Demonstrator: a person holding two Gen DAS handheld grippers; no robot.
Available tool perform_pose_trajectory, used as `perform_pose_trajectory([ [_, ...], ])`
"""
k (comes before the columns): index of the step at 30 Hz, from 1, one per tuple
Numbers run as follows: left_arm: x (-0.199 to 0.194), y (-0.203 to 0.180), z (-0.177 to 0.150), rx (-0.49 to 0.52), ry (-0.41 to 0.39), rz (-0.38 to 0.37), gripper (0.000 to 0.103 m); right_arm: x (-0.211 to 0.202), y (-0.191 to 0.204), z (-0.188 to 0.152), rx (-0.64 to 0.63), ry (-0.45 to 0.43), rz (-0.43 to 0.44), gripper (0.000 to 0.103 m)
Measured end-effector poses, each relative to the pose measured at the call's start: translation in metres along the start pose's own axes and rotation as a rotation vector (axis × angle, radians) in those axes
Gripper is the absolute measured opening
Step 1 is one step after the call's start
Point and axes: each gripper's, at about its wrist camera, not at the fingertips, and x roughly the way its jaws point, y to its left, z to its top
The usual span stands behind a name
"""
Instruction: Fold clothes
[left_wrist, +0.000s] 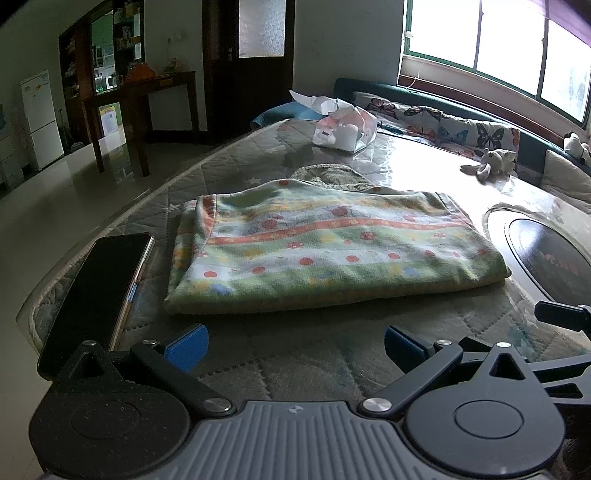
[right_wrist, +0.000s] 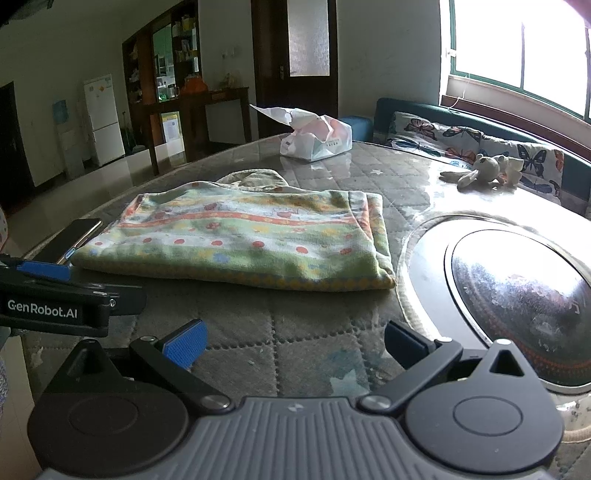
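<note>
Nearest the cameras, the left hand-held gripper (left_wrist: 295, 345) and the right hand-held gripper (right_wrist: 295, 343) hover side by side just over the quilted tabletop (left_wrist: 280, 354), each with its blue-padded fingers spread wide and nothing between them. The left one's body, lettered GenRobot.AI, shows at the left edge of the right wrist view. Just beyond both lies the folded garment (left_wrist: 325, 243), a fleecy piece in green, white and orange bands with red dots, flat on the quilting with its thick folded edge toward the grippers. A dark smartphone (left_wrist: 99, 291) rests just to its left near the tabletop's rim. On its right sits a round glossy black inset (right_wrist: 517, 299). Behind the garment a beige cloth (right_wrist: 251, 179) peeks out. Farther back stand a crumpled white paper bag (right_wrist: 314, 138) and a small plush toy (right_wrist: 480, 170), with a butterfly-print cushion (right_wrist: 461, 142) along the window bench.
</note>
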Motion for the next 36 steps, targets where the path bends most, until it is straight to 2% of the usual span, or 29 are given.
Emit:
perform_pose_trajectory([
  [36,0.0034,-0.0004,0.0004,-0.007,0.013,0.005,0.103,0.0022,0.001,-0.0007,0.001,0.005,0.01,0.103],
])
